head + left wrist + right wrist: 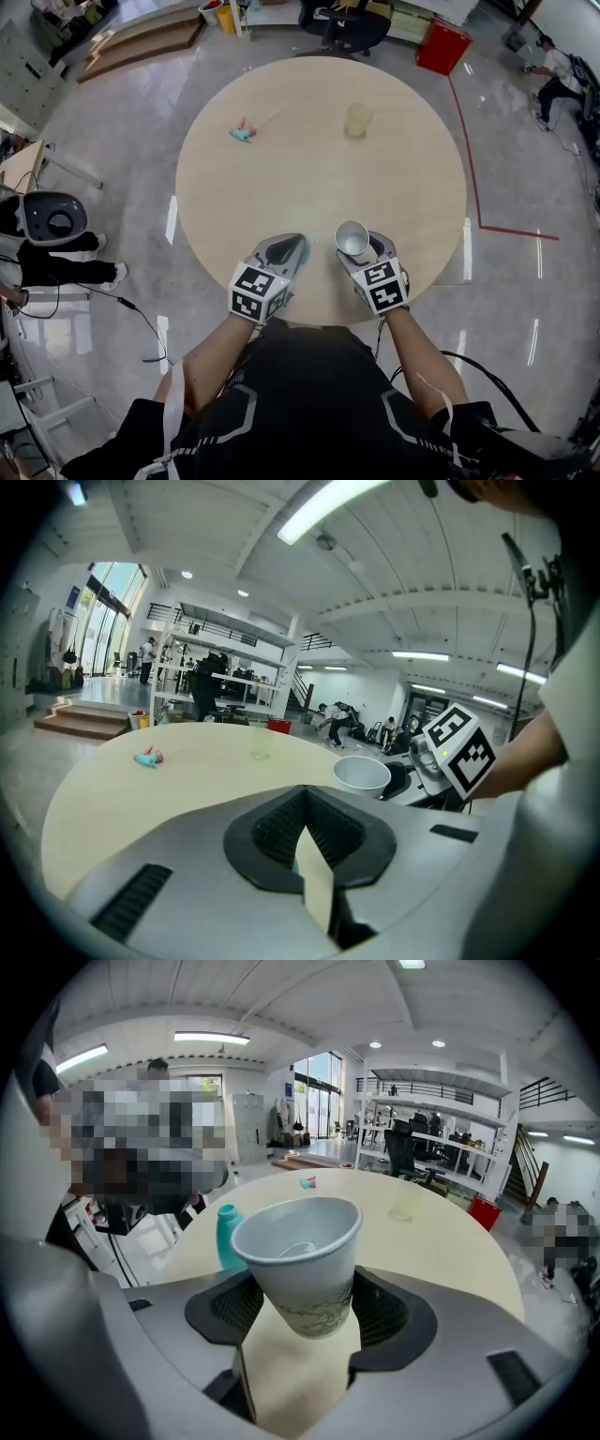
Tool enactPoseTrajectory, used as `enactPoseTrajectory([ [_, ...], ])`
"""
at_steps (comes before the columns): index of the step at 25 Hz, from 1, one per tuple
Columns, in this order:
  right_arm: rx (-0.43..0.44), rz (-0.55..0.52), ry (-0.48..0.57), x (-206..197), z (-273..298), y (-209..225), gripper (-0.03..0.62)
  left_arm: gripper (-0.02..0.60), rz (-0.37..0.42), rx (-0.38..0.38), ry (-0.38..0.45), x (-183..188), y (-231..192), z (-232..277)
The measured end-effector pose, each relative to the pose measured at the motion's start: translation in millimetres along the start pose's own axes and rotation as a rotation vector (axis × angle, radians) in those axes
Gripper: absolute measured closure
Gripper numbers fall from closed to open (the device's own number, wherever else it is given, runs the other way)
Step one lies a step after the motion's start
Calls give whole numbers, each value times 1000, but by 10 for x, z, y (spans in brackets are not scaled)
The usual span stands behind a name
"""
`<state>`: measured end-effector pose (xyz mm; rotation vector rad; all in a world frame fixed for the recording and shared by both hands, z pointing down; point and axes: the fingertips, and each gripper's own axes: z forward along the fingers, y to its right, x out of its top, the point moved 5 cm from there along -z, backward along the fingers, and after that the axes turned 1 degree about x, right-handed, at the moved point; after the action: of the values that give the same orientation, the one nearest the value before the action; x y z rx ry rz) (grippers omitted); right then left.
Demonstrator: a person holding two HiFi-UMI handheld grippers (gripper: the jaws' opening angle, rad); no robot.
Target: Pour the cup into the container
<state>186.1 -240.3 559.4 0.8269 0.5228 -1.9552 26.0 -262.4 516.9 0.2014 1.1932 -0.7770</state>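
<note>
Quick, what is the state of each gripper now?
Left gripper: jaws nearly together; cannot tell if holding anything.
Right gripper: closed on the paper cup.

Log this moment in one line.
right gripper: shut on paper cup | left gripper: shut, empty | container: far side of table | pour: not yet begun

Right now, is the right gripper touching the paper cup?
Touching. The right gripper view shows the right gripper clamping the paper cup between its jaws.

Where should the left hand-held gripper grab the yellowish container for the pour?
Pinch the container across its side wall, below the rim, coming in level from the left: it stands upright, mouth up, and the paper cup needs that opening free.
</note>
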Motion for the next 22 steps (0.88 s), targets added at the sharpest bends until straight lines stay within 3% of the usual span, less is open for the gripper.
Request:
enactPoseTrajectory([
  [6, -19, 73, 37, -150, -46, 124, 299, 591, -12, -16, -9, -26, 188, 113],
  [13, -45, 160, 49, -419, -4, 258, 299, 591, -63, -7, -96, -184, 461, 382],
  [22, -20, 248, 52, -752, 168, 316, 299, 591, -83, 30, -215, -697, 515, 803],
])
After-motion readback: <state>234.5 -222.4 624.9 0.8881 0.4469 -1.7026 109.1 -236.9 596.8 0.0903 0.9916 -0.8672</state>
